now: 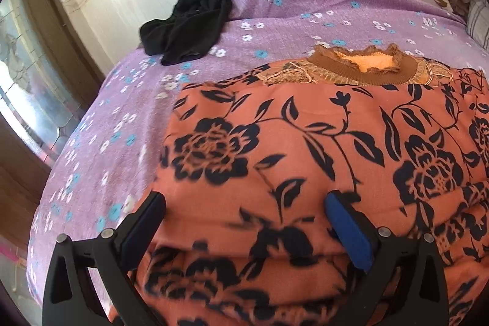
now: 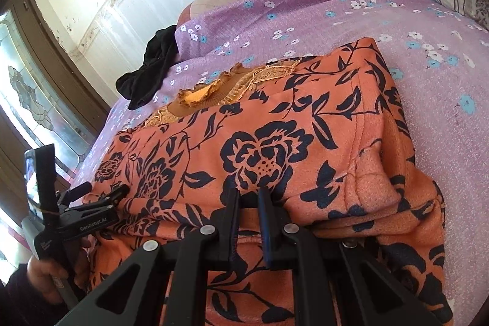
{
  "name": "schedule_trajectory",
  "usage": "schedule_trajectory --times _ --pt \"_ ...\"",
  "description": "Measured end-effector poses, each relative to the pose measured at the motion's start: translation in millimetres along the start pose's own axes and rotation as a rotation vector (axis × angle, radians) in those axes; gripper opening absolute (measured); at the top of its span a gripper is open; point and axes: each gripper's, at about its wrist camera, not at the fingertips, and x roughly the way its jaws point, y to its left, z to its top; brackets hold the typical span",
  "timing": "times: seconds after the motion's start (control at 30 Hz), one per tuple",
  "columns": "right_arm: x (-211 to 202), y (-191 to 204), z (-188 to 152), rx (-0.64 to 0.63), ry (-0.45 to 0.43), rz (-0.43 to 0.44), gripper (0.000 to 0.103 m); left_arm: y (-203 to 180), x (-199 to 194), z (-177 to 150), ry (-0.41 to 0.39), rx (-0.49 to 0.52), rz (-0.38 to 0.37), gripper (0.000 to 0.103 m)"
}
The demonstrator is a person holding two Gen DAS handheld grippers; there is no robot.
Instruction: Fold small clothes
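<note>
While folded, orange top [image 1: 305,142] collar-far.

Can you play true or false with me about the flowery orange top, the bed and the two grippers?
1. The orange floral top lies on a purple bedspread. True.
2. The left gripper is shut tight. False: its jaws stand wide open over the top.
3. The right gripper is pinching the top's fabric. True.
4. A black garment lies on top of the orange one. False: it lies apart, farther back near the bed's edge.
5. The top's collar is blue. False: it is brown.
</note>
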Motion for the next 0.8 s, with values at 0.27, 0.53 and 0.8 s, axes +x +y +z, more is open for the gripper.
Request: schedule_trajectory --times 0.27,0.53,0.8 --pt "-7.6 -10.7 -0.4 0.053 -0.009 0.067 0.015 67.4 -59.3 -62.6 0.076 -0.296 -0.084 0.103" --pt "-35.3 -18.7 -24.4 0.097 0.018 0.101 0.016 92.6 -90.2 -99.0 0.129 -0.278 -0.079 0.103" --pt "-96.3 -28.7 -53.8 0.124 0.123 0.193 0.017 139.2 -95.3 -131.0 0.237 -0.391 -0.062 0.103"
